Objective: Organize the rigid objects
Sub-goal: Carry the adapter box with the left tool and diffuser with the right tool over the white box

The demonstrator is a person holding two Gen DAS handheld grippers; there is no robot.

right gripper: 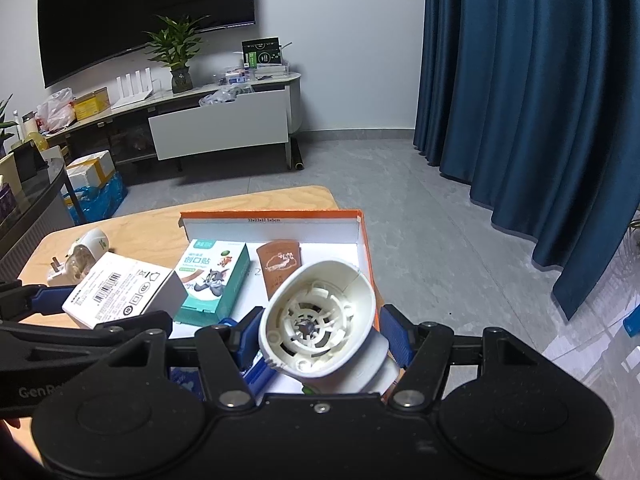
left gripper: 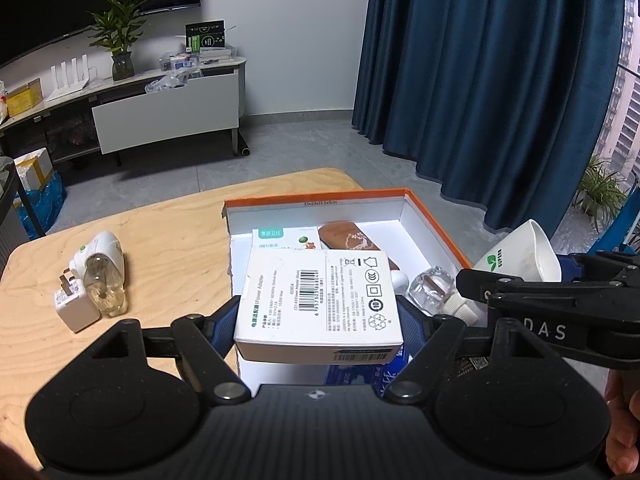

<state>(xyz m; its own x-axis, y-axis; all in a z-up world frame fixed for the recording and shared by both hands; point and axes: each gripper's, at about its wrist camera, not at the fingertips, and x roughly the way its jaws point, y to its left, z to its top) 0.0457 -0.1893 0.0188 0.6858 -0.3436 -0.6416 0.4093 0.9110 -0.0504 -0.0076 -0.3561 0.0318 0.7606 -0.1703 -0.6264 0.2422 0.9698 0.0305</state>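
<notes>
The left claw is pinched on a white power adapter box, which is held above the near left part of the orange-rimmed tray. The right claw is pinched on a white funnel-shaped plastic part, held over the tray's near right part. A green bandage box and a brown pouch are seen inside the tray. A plug-in vaporizer and a white charger are located on the desk, left of the tray.
</notes>
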